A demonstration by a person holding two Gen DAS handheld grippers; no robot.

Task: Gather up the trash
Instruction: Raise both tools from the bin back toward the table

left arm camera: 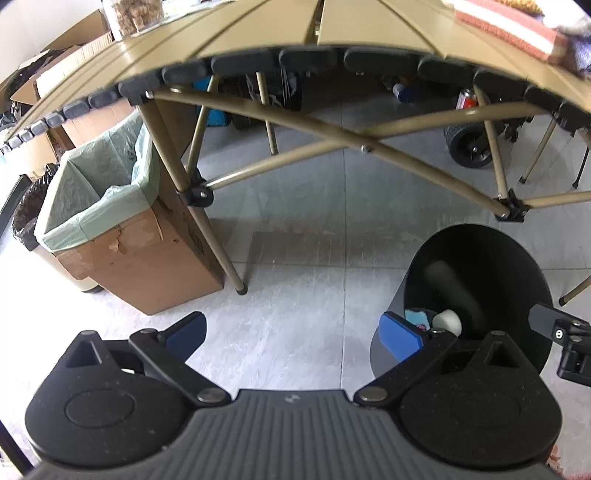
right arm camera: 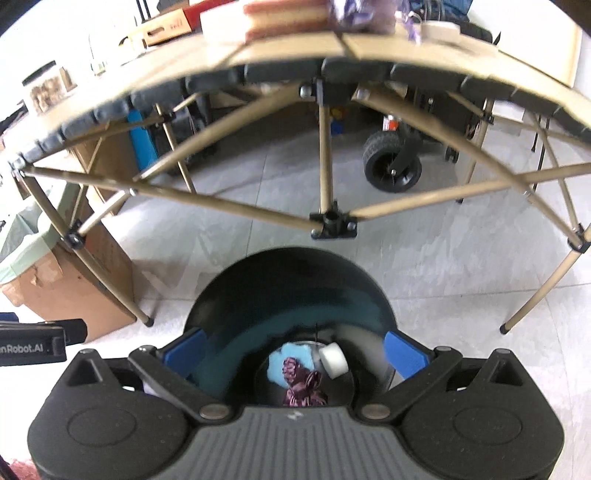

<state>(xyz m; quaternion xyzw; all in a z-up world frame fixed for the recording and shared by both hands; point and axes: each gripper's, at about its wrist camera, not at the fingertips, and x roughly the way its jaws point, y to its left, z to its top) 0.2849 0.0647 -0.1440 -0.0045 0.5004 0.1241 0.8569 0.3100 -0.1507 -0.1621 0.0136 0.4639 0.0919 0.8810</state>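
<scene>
Here the black bin (right arm camera: 295, 295) sits on the floor directly ahead of and below the right tool (right arm camera: 293, 352), whose blue pads (right arm camera: 404, 352) stand wide apart on either side of the bin's mouth with nothing between them. Inside, at the bottom, lie a light blue scrap (right arm camera: 286, 363), a crumpled purple wrapper (right arm camera: 303, 386) and a white cylindrical piece (right arm camera: 334, 360), all close together. The left tool (left arm camera: 293, 334) is also spread wide and holds nothing; from its view the bin (left arm camera: 476, 291) lies off to its right, tilted open toward the camera, so the right hand is plainly the nearer one. To the left of both stands a cardboard box lined with a pale green bag (left arm camera: 99, 192), beside a leg of the folding worktop (left arm camera: 258, 33), well apart from the bin. If the collected trash is meant for that lined box, the move ahead turns on this: the bin is under the right tool, the box lies leftward, nearer the left tool. Whether the right tool's pads touch the bin's rim I cannot tell. On the worktop there remain a purple crumpled thing (right arm camera: 354, 13) and some cloths, possibly more to gather.
</scene>
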